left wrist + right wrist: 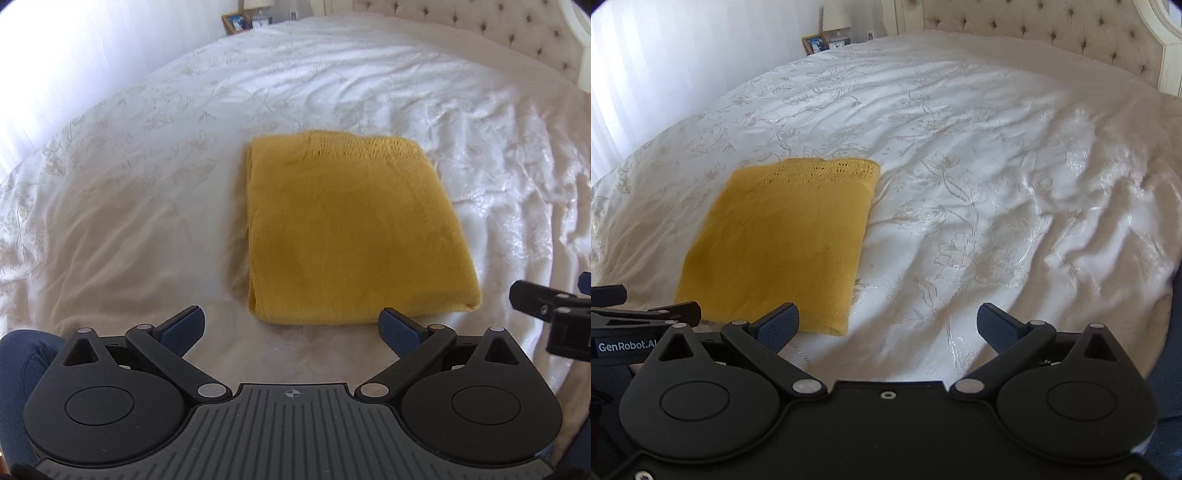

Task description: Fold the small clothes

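garment: folded yellow knit (351, 236) is lying flat on the white bedspread (461, 129) – frame centre in left view, lower left in right view | left gripper (291, 325): jaws gaping wide, gripping nothing | right gripper (886, 326): jaws gaping wide – gripping nothing

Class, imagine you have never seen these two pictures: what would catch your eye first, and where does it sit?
The eye goes first to the mustard-yellow knitted garment, folded into a neat rectangle on the white floral bedspread, near its front edge. Next come the two black grippers at the bottom of the views: the left gripper open just before the garment's near edge, and the right gripper open off its right corner. Behind stands a tufted cream headboard.
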Motion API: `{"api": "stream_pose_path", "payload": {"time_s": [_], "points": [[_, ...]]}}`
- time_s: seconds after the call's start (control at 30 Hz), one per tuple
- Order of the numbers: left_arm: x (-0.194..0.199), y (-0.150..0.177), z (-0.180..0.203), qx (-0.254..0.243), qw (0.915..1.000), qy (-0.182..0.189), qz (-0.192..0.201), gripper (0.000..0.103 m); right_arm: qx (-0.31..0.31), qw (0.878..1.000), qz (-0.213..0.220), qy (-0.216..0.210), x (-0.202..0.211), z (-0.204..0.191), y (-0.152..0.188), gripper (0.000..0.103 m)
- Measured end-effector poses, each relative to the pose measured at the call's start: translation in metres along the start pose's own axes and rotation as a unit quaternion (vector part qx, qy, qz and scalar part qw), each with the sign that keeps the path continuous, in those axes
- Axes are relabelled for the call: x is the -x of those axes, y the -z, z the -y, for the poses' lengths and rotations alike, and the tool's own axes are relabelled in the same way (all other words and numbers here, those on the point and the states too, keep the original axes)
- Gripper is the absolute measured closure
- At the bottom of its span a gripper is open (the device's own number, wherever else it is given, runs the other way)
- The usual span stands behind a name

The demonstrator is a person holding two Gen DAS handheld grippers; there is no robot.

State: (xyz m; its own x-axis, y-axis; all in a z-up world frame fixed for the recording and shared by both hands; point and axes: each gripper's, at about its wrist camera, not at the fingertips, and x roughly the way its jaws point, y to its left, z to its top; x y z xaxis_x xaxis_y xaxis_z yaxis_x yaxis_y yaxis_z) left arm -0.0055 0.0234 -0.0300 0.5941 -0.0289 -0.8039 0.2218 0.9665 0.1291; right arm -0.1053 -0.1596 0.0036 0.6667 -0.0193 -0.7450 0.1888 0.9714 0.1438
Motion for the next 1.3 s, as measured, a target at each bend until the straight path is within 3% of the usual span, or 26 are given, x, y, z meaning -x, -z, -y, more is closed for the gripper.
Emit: {"api": "stream_pose_path", "payload": {"time_s": [0.3, 1.3], "points": [[-0.012, -0.004, -0.006, 0.013, 0.9990, 0.014, -0.039, 0.001, -0.023, 1.000, -0.011, 0.001, -0.004, 0.007, -0.004, 0.001], [-0.015, -0.009, -0.013, 0.027, 0.9985, 0.025, -0.042, 0.001, -0.023, 0.999, -0.023, -0.009, -0.014, -0.001, -0.007, 0.001]]}}
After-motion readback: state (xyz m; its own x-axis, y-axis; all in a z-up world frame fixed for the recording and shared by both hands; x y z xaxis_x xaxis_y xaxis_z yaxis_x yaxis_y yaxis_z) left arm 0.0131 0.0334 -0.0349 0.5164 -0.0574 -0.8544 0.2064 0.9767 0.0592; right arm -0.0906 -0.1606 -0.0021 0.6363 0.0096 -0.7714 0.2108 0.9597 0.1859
